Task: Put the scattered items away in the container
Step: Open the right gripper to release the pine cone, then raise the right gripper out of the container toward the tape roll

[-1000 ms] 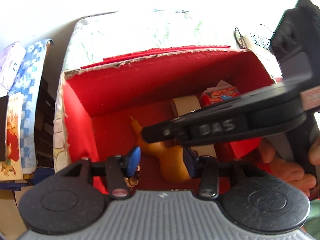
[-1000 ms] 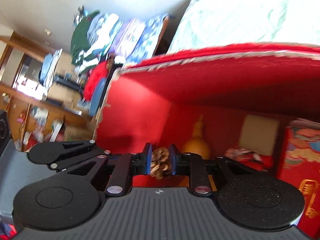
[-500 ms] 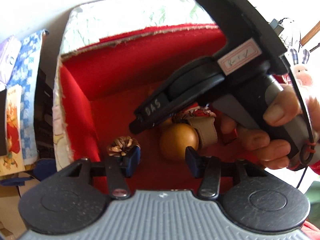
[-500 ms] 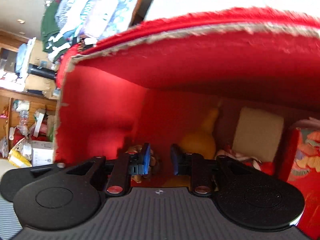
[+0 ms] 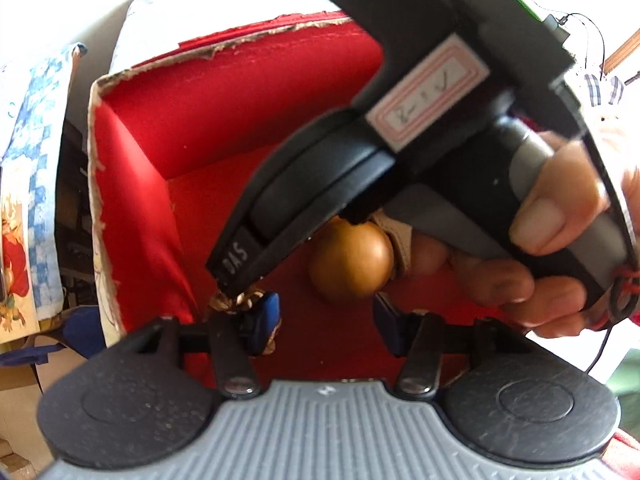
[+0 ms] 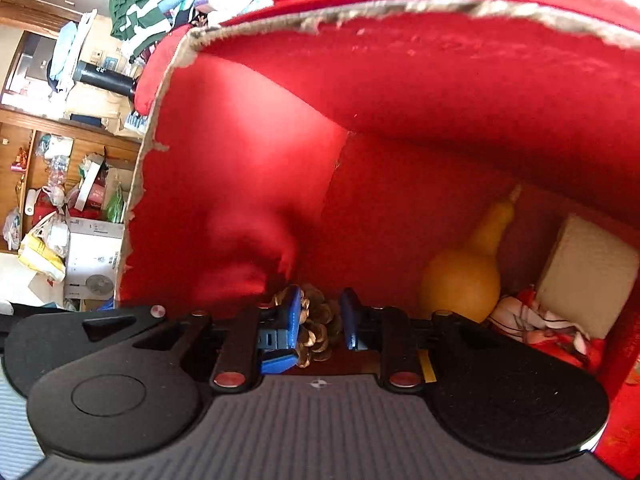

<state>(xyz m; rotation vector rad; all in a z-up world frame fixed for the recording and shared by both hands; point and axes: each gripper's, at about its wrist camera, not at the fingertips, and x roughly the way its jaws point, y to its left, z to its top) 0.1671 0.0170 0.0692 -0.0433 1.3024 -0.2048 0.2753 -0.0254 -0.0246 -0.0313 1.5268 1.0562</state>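
Observation:
The container is a red-lined cardboard box (image 5: 224, 96), also in the right wrist view (image 6: 240, 168). A brown pine cone (image 6: 316, 328) lies on its floor by the left wall, between the parted fingers of my right gripper (image 6: 320, 320), which is open. The cone shows partly in the left wrist view (image 5: 240, 300), under the right gripper's tip. A tan gourd (image 5: 352, 260) lies in the box ahead of my left gripper (image 5: 326, 316), which is open and empty above the floor. The gourd also shows in the right wrist view (image 6: 464, 276).
A beige block (image 6: 584, 276) and a red-and-white cloth item (image 6: 532, 320) lie in the box's right part. The hand on the right gripper fills the right of the left wrist view. Outside the box are stacked fabrics (image 5: 28, 152) and cluttered shelves (image 6: 60, 184).
My right gripper went down into the box, opened and let go of the pine cone, which now lies on the floor. My left gripper stayed open and drew nearer the box floor.

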